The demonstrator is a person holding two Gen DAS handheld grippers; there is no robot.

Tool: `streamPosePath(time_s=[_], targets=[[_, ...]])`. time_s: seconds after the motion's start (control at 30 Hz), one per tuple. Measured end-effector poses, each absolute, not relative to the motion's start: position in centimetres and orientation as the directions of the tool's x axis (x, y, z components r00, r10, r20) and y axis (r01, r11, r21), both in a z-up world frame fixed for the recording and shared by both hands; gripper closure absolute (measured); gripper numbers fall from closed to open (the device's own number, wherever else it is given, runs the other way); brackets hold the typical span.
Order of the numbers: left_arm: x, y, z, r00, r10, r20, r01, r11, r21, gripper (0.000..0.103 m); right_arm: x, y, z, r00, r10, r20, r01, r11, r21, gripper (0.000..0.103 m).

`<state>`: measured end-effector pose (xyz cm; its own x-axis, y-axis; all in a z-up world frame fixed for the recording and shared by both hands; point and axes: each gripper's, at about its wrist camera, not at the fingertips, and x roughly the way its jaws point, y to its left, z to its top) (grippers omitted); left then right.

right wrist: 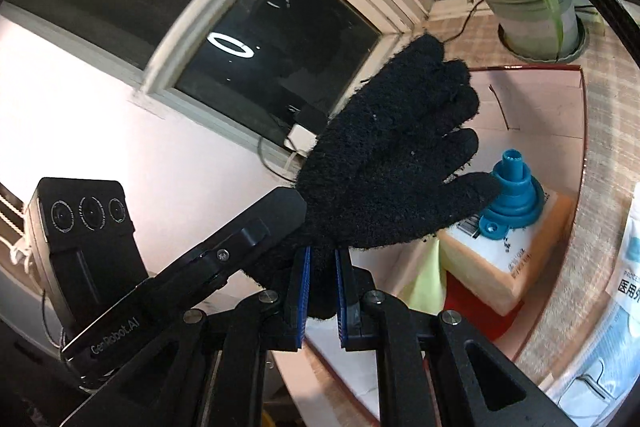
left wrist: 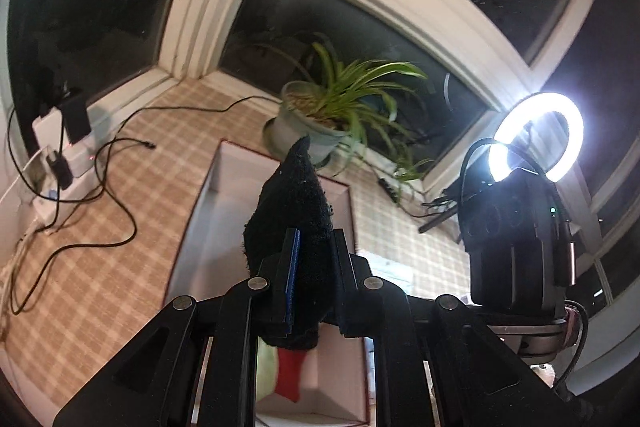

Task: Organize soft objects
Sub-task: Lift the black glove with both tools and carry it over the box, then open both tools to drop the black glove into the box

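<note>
A black knitted glove [right wrist: 392, 155] is held up in the air by both grippers. My right gripper [right wrist: 322, 263] is shut on its cuff, with the glove's fingers spread upward. My left gripper [left wrist: 314, 251] is shut on the same glove [left wrist: 292, 199], seen edge-on. The left gripper's body [right wrist: 192, 267] also reaches into the right wrist view. Below lies an open white box with a red rim [left wrist: 208, 195], also in the right wrist view [right wrist: 584, 147]. It holds a red cloth [left wrist: 290, 373] and a pale green cloth [right wrist: 422, 283].
In the box are a blue funnel-shaped object [right wrist: 514, 195] on a tan and white carton [right wrist: 520, 259]. A potted spider plant [left wrist: 320, 119] stands behind the box on a checked cloth [left wrist: 100, 227]. Cables and a white power strip [left wrist: 60, 155] lie at the left. A ring light [left wrist: 536, 143] shines at the right.
</note>
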<state>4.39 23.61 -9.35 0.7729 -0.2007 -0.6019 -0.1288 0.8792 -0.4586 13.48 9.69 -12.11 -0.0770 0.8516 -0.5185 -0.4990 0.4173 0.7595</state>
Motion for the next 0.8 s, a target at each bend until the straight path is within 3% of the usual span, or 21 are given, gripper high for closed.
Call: streamPosePath(time_s=[0.33,0.43,0.5,0.8], targets=[[4.9,26.0,-11.4,0.742,-0.178,-0.646,-0.201,0.860,-0.468,0.089,14.6,11.1,-13.5,-0.046,0.807,-0.589,-0.494,0.494,0.715,0.089],[4.5,26.3,-11.4,0.742,-0.171,-0.648,-0.215,0.855,-0.472,0.086,14.8,10.5,-13.5,-0.021,0.797,-0.604,-0.486,0.520,0.703,0.078],[4.3,26.4,-11.3,0.744,-0.170,-0.646,-0.216,0.854,-0.473,0.086,14.8,9.9,-13.4,-0.008,0.799,-0.601,-0.482,0.523,0.703,0.064],[3.2,25.0,-9.8,0.763,-0.149,-0.629,-0.190,0.878,-0.439,0.083,13.8,7.2,-12.2,0.041,0.800,-0.599,-0.495,0.537,0.683,0.056]])
